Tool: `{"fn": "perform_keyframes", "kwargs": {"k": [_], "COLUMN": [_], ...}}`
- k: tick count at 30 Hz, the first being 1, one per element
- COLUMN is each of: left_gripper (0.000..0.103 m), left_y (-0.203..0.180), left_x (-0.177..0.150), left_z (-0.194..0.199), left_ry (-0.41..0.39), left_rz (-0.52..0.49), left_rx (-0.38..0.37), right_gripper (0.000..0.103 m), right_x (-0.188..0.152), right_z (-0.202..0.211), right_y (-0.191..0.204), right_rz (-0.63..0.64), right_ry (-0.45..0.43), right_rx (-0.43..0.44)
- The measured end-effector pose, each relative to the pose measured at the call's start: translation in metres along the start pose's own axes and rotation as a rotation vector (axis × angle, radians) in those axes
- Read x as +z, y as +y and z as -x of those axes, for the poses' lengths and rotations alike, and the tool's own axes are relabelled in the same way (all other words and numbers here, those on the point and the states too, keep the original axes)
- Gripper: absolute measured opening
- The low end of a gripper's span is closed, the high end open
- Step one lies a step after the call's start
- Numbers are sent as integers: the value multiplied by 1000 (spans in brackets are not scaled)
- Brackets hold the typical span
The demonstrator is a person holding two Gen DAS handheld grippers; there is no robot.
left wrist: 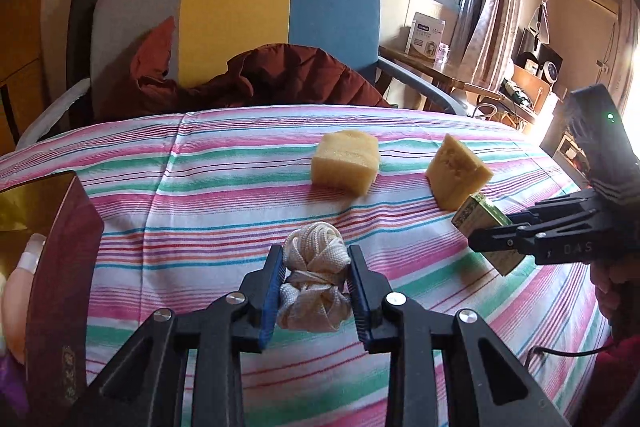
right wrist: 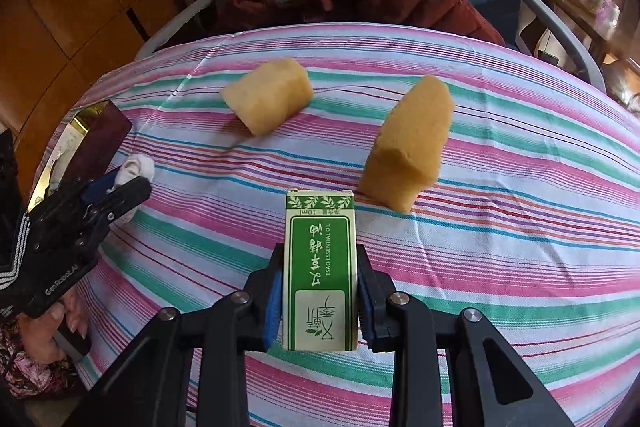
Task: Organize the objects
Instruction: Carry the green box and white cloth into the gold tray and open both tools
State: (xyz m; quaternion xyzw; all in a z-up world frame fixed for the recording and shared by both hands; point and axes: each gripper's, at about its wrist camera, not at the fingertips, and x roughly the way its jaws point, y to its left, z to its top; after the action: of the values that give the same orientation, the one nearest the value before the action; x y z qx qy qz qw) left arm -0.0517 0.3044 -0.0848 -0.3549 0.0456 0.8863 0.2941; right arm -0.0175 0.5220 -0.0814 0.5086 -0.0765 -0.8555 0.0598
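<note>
Where gripper (right wrist: 318,303) clamps carton (right wrist: 320,267), its sides hide.

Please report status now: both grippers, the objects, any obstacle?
Left gripper shut on cream woven rope bundle. Right gripper shut on green-and-white essential oil carton. Two yellow sponge blocks ahead on striped cloth.
</note>
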Motion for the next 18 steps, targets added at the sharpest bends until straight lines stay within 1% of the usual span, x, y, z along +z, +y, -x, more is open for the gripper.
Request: {"fn": "perform_keyframes", "kwargs": {"k": [3, 9, 14, 18], "left_gripper": [30, 30, 30, 30], "left_y": [0, 2, 17, 48], "left_x": [-6, -24, -28, -29], "left_z": [21, 68, 110, 143], "left_ry": [-18, -44, -88, -116], "left_rz": [-7, -13, -10, 41], "left_rx": [-10, -84, -91, -65], "right_gripper": [31, 31, 31, 31], "right_x": [2, 3, 3, 3], "right_z": [0, -1, 6, 12], "right_y": [-4, -6, -10, -15], "right_rz": [-14, -13, -30, -51], "right_ry": [-5, -11, -40, -67], "right_rx": [-6, -23, -27, -29]}}
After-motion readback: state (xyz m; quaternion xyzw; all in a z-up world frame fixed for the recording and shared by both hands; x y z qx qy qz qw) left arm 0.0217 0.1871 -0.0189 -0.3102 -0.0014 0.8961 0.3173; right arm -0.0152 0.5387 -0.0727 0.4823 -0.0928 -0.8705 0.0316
